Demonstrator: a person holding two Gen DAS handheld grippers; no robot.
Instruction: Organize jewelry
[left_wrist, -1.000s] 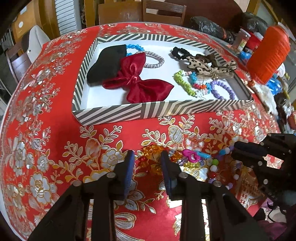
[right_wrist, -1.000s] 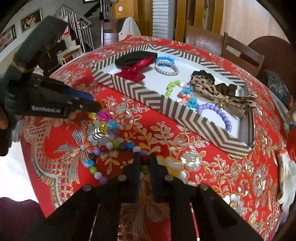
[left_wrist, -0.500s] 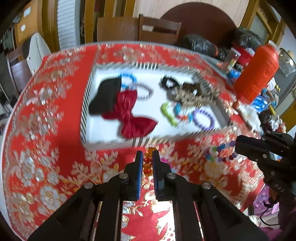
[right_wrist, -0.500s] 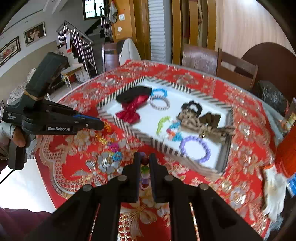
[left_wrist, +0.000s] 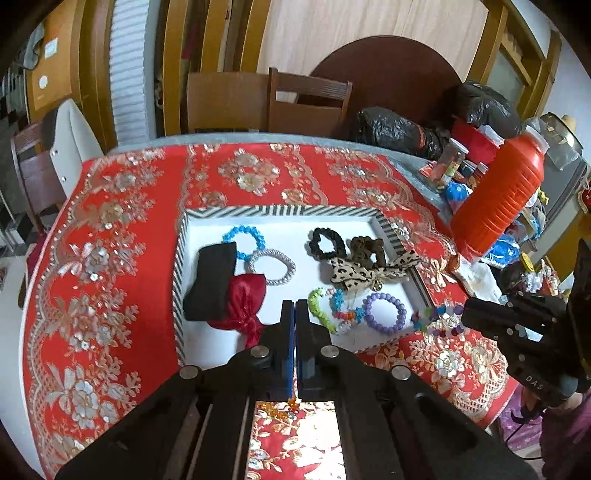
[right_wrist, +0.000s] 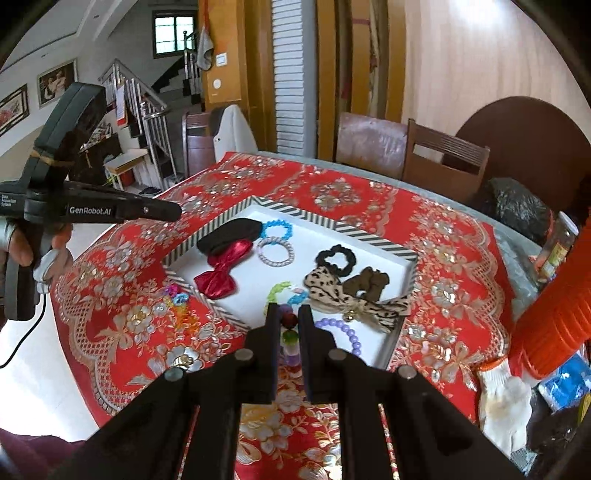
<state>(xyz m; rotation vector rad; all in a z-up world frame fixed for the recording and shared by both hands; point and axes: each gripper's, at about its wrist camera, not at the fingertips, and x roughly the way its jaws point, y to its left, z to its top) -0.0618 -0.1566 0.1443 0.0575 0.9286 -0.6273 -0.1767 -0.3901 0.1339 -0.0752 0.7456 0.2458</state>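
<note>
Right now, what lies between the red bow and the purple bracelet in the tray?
In the left wrist view, a green bead bracelet lies between red bow and purple bracelet.

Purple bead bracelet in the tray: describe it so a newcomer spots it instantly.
Find the striped-rim tray on the red floral tablecloth. Go to its near right corner, just below the leopard-print bow. The purple bead bracelet lies flat there: one colour, large round lilac beads, unlike the multicoloured bracelet at its left.

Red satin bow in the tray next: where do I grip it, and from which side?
Pinch the red satin bow at its narrow centre knot, from straight above: the wide lobes lie flat on the tray floor, offering no edge.
</note>
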